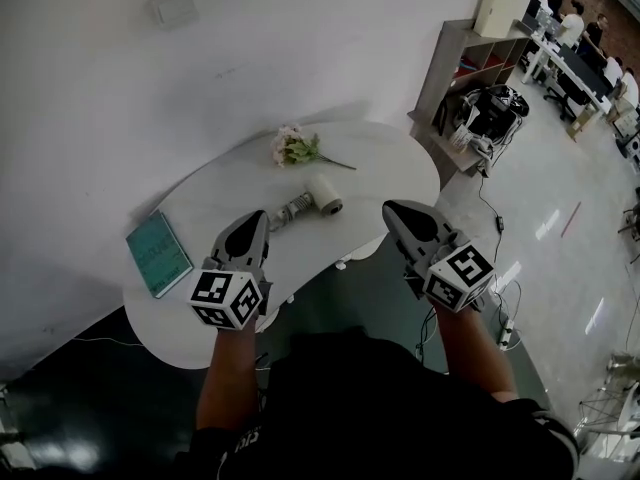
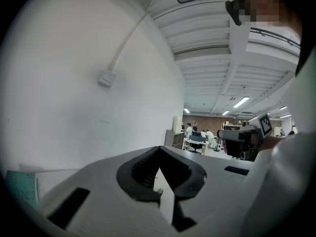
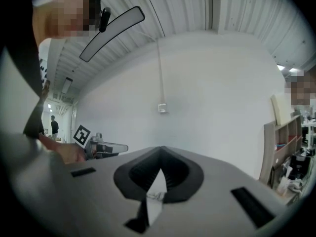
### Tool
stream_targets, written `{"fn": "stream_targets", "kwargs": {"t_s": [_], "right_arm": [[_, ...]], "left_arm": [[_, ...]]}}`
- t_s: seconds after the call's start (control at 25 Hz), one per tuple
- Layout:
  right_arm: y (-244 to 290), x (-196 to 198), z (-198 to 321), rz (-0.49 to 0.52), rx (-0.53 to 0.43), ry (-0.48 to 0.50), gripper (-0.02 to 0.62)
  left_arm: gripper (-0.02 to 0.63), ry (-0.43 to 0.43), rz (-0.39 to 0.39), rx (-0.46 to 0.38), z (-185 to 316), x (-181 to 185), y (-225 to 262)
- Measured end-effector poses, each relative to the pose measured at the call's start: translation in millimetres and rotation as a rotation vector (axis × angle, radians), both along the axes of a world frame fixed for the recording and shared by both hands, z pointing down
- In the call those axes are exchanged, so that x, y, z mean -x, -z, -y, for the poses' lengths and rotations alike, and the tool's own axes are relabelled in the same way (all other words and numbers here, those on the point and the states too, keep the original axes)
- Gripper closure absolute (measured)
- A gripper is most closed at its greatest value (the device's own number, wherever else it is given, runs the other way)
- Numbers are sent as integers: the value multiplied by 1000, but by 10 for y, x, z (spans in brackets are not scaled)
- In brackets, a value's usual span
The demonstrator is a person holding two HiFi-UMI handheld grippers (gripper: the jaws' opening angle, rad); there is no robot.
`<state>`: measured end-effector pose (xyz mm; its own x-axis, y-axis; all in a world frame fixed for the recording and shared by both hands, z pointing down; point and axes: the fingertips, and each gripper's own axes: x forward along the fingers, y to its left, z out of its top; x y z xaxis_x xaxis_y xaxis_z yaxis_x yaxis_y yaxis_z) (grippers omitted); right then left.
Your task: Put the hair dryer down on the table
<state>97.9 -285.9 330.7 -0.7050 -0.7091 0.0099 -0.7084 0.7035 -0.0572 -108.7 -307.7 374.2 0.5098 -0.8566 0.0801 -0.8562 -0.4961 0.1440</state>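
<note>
Now, in the head view, the dryer (image 1: 310,205) lies on the table (image 1: 400,158) at frame centre, below the flowers (image 1: 295,148) and right of the book (image 1: 158,252). The left gripper (image 1: 257,218) and right gripper (image 1: 392,209) hang lower in frame, clear of it. In the left gripper view, the jaws meet with nothing between. In the right gripper view, the jaws are likewise together and empty.

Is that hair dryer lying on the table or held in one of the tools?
Lying down: the hair dryer rests on its side on the table; left tool and right tool are shut, empty.
</note>
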Motion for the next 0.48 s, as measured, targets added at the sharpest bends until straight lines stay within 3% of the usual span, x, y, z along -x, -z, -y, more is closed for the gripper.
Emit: {"fn": "stream_targets", "kwargs": {"t_s": [0.2,0.48], "right_arm": [[-34,-181,-20,2,0,0,592],[-126,-548,-6,18,16,-19,592]], "left_arm": [[598,34,25,8,10,-84,-70],[597,124,49,-40,12,-184,-14]]}}
